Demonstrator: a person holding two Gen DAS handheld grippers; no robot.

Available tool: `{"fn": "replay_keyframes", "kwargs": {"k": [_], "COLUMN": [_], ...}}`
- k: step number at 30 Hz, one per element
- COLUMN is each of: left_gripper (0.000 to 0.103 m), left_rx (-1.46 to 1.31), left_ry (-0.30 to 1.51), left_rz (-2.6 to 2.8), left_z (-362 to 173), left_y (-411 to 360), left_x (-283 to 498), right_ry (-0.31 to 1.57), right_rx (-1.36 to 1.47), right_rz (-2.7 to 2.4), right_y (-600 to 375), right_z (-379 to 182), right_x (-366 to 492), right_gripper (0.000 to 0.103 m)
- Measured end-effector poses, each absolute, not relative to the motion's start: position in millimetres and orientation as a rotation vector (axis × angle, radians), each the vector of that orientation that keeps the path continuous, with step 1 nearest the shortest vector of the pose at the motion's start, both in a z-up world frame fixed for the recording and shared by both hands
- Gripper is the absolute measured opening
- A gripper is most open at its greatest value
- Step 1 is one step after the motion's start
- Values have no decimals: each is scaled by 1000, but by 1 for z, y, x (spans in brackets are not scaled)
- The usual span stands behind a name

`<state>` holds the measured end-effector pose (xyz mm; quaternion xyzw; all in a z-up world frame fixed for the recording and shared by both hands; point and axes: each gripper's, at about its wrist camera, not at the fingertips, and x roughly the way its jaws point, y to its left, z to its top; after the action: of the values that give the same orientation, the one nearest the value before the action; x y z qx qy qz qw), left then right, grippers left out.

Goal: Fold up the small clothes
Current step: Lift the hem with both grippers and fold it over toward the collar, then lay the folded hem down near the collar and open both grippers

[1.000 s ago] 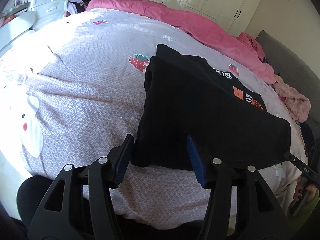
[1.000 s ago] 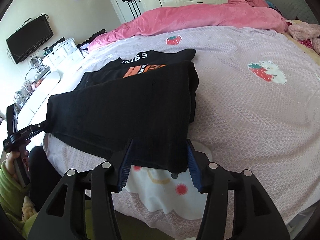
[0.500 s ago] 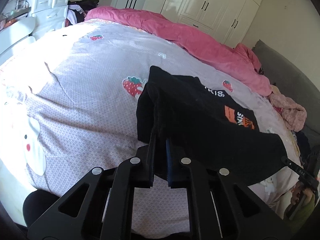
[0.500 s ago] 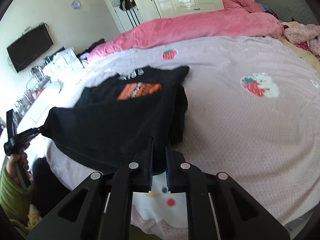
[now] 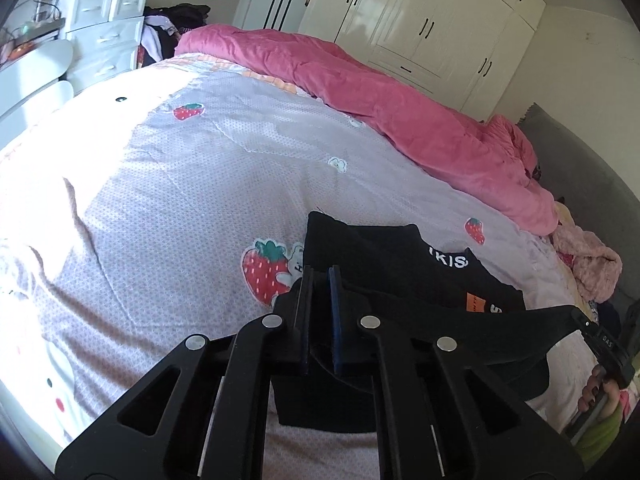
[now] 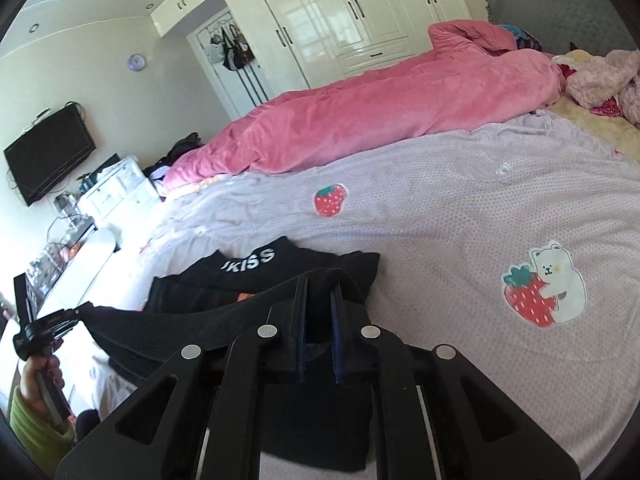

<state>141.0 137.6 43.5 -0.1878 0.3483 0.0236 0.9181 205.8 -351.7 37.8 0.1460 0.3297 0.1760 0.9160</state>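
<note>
Left wrist: lilac strawberry bedspread (image 5: 192, 184), pink duvet (image 5: 380, 92), white wardrobe (image 5: 420, 20).

Both grippers are black plastic with round silver screws and blue pads: left gripper (image 5: 319, 280), right gripper (image 6: 319, 292). At the frame's lower left, a lime-green sleeve (image 6: 38, 428).

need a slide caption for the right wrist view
Right gripper shut on the near edge of a black garment, lifting it off the strawberry-print bedspread; left gripper holds the opposite corner.
</note>
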Motion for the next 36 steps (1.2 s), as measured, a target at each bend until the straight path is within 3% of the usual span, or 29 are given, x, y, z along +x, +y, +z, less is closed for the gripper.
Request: {"fn": "replay_keyframes", "kwargs": {"k": [12, 14, 15, 16, 27, 36], "left_gripper": [3, 3, 4, 6, 8, 8], "left_rx": [-372, -378, -383, -382, -267, -89], "left_ry": [736, 718, 707, 698, 543, 711], "left_rz": [74, 71, 64, 68, 109, 45], "left_z": [17, 16, 16, 17, 46, -3], "left_y": [143, 145, 145, 146, 134, 84], "left_x": [198, 197, 195, 193, 141, 127], "right_ry": [811, 816, 816, 812, 629, 730], "right_rx": [297, 301, 301, 299, 166, -23], "right_rz": [266, 266, 264, 259, 233, 459], "right_y": [-342, -341, -342, -342, -325, -252], "right_z": [-9, -11, -11, -11, 23, 7], "right_x": [258, 257, 256, 254, 199, 172], "right_gripper": [12, 18, 28, 32, 33, 33]}}
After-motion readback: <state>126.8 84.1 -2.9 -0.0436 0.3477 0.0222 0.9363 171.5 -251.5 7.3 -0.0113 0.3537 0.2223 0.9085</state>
